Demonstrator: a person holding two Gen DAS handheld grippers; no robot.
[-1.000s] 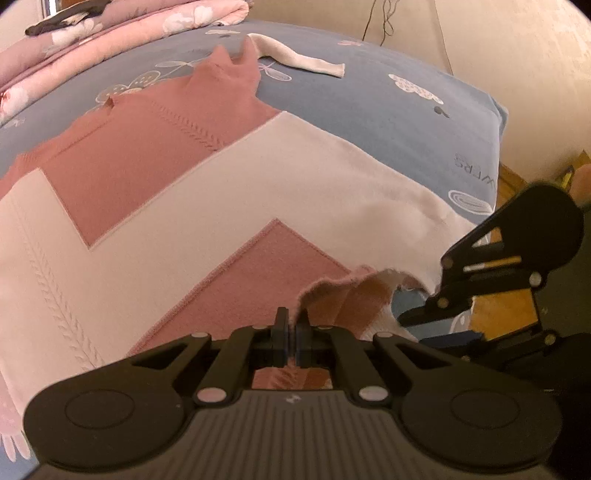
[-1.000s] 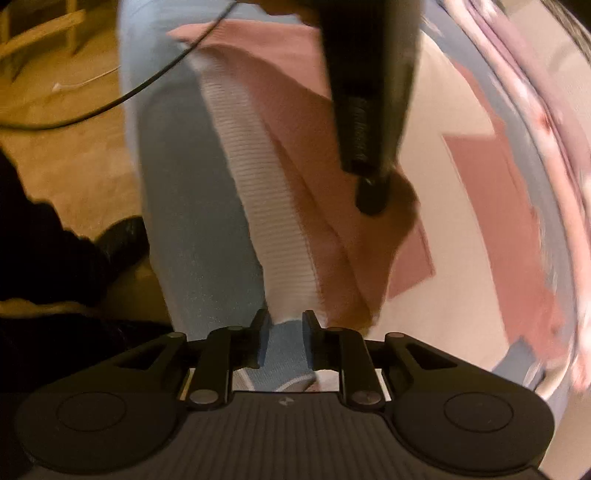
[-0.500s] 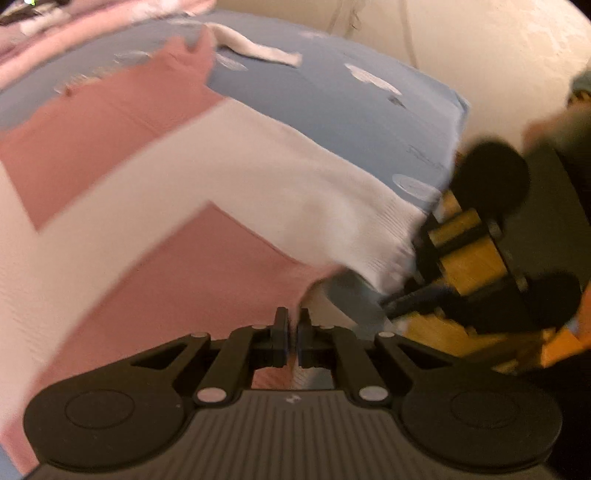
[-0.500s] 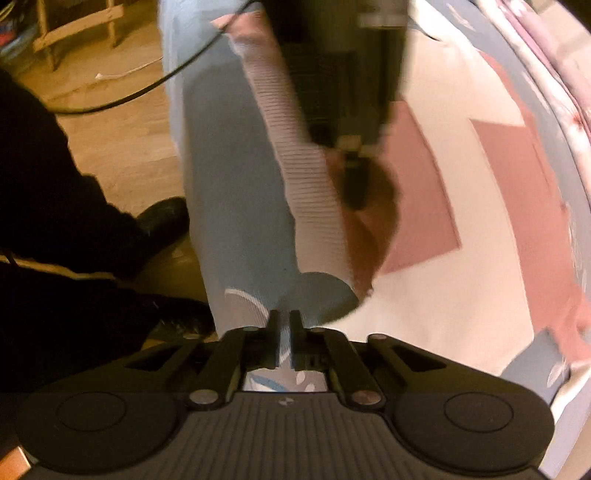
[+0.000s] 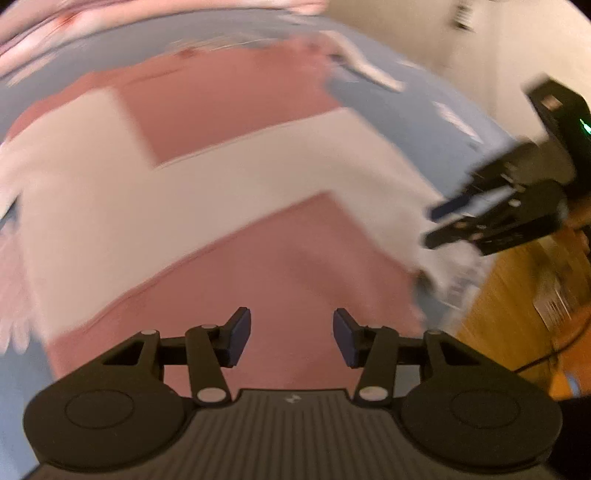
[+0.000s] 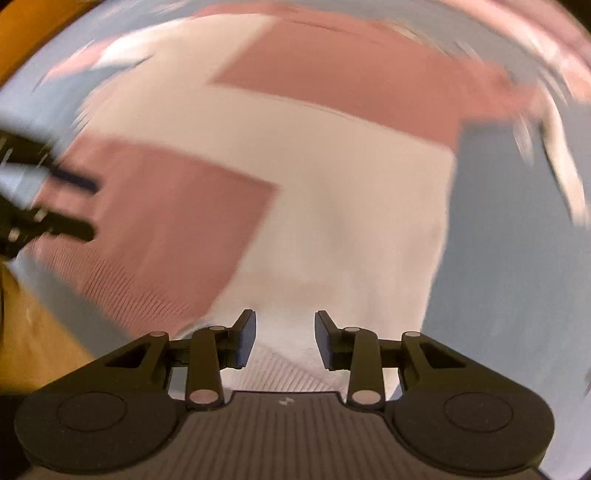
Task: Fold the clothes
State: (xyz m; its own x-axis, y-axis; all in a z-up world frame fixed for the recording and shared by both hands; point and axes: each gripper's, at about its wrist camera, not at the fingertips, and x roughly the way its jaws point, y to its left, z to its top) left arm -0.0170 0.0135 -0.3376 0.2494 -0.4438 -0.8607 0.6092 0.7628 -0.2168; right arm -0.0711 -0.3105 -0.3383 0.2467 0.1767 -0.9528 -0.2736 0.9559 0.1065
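Observation:
A pink and white colour-block sweater (image 5: 236, 206) lies spread flat on a blue bedsheet (image 5: 436, 122). My left gripper (image 5: 291, 338) hangs over a pink panel near the sweater's hem, its jaws opening with nothing between the pads. In the right wrist view the same sweater (image 6: 332, 206) fills the frame, and my right gripper (image 6: 284, 339) hovers above the white ribbed hem, jaws opening and empty. The right gripper (image 5: 491, 221) also shows at the right of the left wrist view; the left gripper (image 6: 48, 206) shows at the left edge of the right wrist view. Both views are motion-blurred.
A white strip of cloth (image 5: 369, 70) lies on the sheet beyond the sweater. Pink floral bedding (image 5: 110, 14) is bunched along the far side. Wooden floor (image 5: 517, 302) drops away past the bed edge at the right, and a pale wall (image 5: 461, 44) stands behind.
Both grippers let go of the sweater's hem and opened. The lifted fold now lies flat. Both hands shifted over the garment, and the right wrist rolled strongly.

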